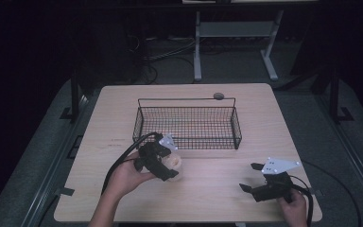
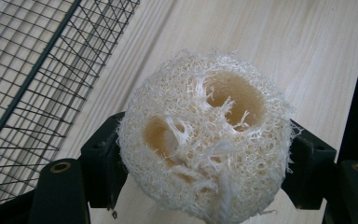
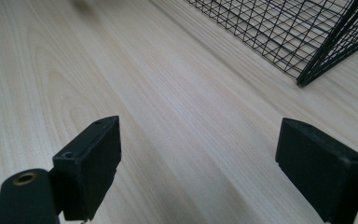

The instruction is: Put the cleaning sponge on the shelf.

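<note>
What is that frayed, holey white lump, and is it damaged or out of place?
Nothing stands out. The lump is a loofah sponge; its holes and loose fibres look natural. The left tool grips it beside the upright wire basket. The right tool is open over the table.

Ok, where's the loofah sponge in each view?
High view: loofah sponge lower left of centre, held in the left hand-held gripper, just in front of the wire basket.
Left gripper view: centre, clamped between the jaws.
Right gripper view: not in it.
Shared landmark: the wire basket.
</note>
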A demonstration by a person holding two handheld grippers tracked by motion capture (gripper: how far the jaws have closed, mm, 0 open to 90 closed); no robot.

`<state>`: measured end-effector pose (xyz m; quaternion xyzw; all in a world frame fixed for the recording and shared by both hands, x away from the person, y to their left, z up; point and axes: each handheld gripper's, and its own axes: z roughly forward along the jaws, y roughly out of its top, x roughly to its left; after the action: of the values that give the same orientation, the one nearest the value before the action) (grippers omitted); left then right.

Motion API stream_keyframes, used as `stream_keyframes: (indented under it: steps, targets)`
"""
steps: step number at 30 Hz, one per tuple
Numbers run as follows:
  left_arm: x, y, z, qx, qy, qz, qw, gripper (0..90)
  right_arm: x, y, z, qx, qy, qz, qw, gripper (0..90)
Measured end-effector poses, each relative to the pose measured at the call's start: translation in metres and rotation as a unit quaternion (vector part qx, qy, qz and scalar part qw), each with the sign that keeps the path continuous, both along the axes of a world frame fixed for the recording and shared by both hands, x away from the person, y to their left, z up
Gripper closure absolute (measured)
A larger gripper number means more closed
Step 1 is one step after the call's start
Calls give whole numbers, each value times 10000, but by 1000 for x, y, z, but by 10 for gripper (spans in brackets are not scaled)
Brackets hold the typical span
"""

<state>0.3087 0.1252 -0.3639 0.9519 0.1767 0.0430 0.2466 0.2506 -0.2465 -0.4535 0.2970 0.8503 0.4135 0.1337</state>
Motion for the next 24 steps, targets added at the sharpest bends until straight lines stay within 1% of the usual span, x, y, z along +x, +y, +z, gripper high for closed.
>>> stream_keyframes:
  steps: [3, 7, 10, 13, 15, 24]
  targets:
    - [2, 1, 4, -16, 25, -3, 10000, 269, 0, 0, 0, 4, 6, 1, 10000, 136]
    - [6, 3, 9, -52, 10, 15, 10000, 269, 0, 0, 0, 8, -25, 20, 10000, 135]
    - [9, 4, 12, -84, 30, 61, 9999, 269, 0, 0, 0, 2, -46, 19, 10000, 136]
    - [14, 6, 16, -75, 36, 62, 9999, 269, 0, 0, 0, 8, -34, 14, 10000, 135]
    - [16, 7, 18, -124, 37, 100, 9999, 269, 0, 0, 0, 8, -39, 16, 10000, 135]
    - [30, 9, 27, -175, 79, 155, 9997, 269, 0, 0, 0, 17, -23, 15, 10000, 136]
